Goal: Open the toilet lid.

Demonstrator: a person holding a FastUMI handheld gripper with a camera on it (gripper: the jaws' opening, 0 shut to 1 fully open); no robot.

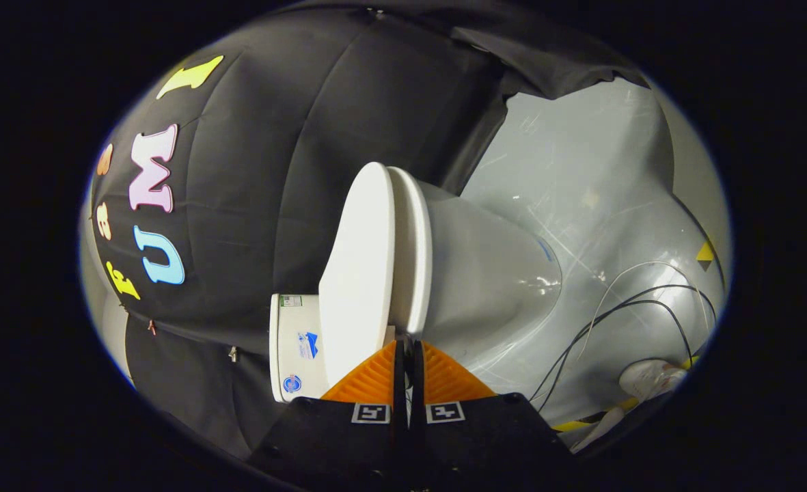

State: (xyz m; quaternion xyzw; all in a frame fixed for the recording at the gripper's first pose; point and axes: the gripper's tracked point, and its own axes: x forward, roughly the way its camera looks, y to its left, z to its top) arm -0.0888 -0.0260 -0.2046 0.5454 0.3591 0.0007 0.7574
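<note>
The view is rolled sideways, so the white toilet appears lying on its side. Its lid [359,273] lies flat against the seat [411,253], with the bowl [492,280] on the floor side and the tank [294,348] towards the cloth wall. My gripper [406,344] is shut, its two fingers pressed together with only a thin slit between them. The tips sit right at the rim where lid and seat meet. I see nothing held between them.
The grey floor [581,178] stretches beyond the bowl. Black and white cables [622,307] trail over it. A person's white shoe [649,377] stands by yellow floor tape [705,253]. Black cloth [266,171] hangs behind the tank.
</note>
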